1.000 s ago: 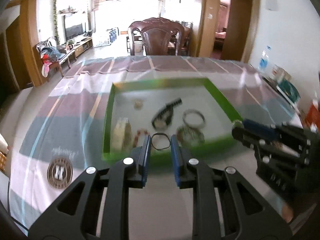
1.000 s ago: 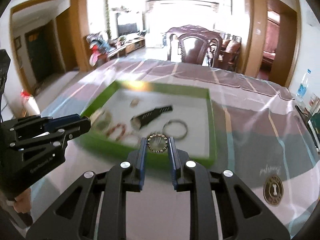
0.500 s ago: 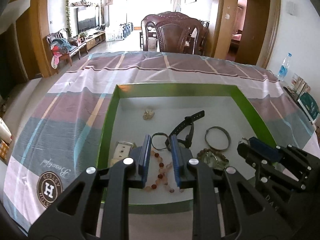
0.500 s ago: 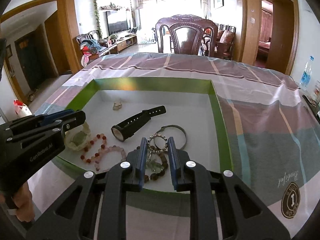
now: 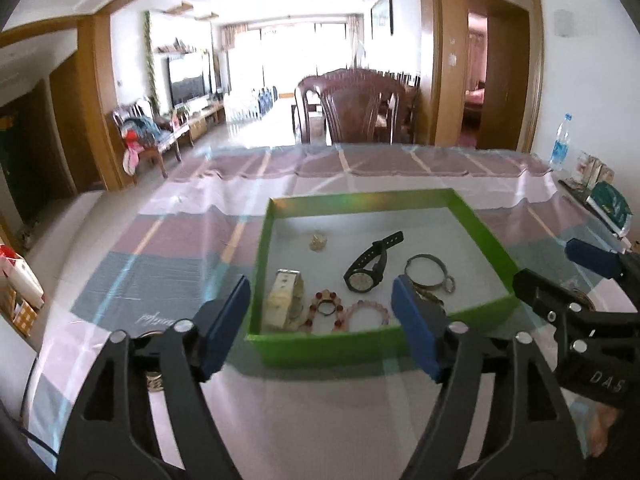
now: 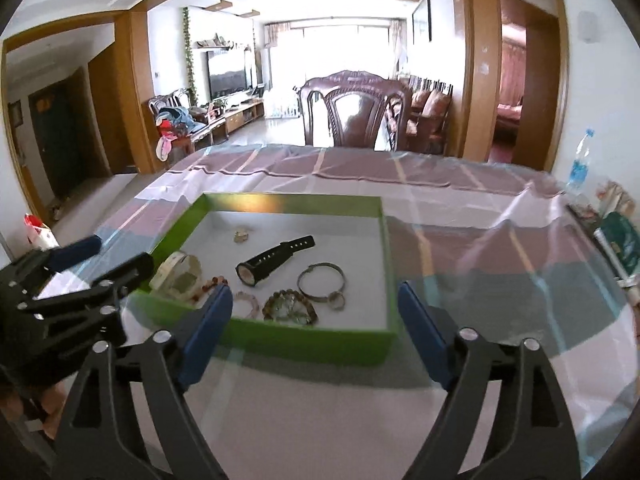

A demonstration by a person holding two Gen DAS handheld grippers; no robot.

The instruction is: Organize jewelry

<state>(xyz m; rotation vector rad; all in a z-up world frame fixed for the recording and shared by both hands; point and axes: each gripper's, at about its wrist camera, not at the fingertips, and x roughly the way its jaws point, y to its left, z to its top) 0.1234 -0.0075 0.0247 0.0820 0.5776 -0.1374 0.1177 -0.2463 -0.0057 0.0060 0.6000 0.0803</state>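
A green tray (image 5: 362, 199) (image 6: 384, 240) lies on the table and holds jewelry: a black watch (image 5: 370, 268) (image 6: 274, 260), a silver bangle (image 5: 425, 269) (image 6: 321, 282), a dark bead bracelet (image 6: 289, 306), a pink bead bracelet (image 5: 367, 312), a red bead bracelet with a thin black ring on it (image 5: 326, 307), a pale square watch (image 5: 285, 298) (image 6: 178, 276) and a small charm (image 5: 318, 241) (image 6: 241, 235). My left gripper (image 5: 322, 322) is open and empty before the tray's near wall. My right gripper (image 6: 314, 330) is open and empty, also before the near wall.
The table has a striped cloth (image 5: 192, 240) under clear plastic. A wooden chair (image 6: 356, 114) stands at the far edge. A water bottle (image 6: 580, 164) and small packets (image 5: 608, 204) sit at the right edge. A bag (image 5: 18, 284) stands left.
Both grippers have opened and drawn back from over the tray. The thin black ring and the dark bead bracelet they held now lie in the tray.
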